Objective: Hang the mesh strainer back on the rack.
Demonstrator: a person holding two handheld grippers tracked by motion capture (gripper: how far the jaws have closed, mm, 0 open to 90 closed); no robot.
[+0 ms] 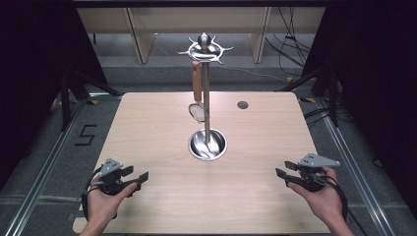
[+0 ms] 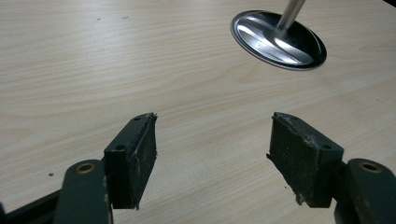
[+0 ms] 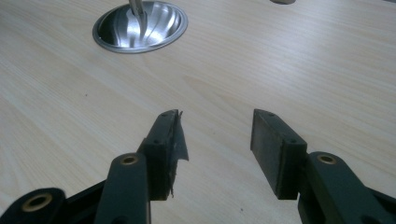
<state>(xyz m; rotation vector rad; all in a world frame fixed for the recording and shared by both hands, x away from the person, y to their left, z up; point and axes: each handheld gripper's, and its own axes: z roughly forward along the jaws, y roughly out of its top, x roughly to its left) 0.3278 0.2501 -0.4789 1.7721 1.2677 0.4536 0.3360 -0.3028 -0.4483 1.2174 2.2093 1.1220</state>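
Jaws of left gripper (image 1: pixel 139 180) and right gripper (image 1: pixel 282 175) apart, palms-up, low over table (image 1: pixel 162 147).

You're in a lab test cell, not a home: bare wood counter (image 1: pixel 162 206) boxed in by black curtains (image 1: pixel 373 73), floor rails (image 1: pixel 44 167) either side, a taped "5" (image 1: pixel 84 135) on grey carpet, loose cables (image 1: pixel 290 34) trailing behind.

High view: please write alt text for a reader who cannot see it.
A metal stand rises mid-table with one wooden-handled utensil hanging from its hooks. Near the table's front edge, the left hand-held gripper and right hand-held gripper are open and empty.
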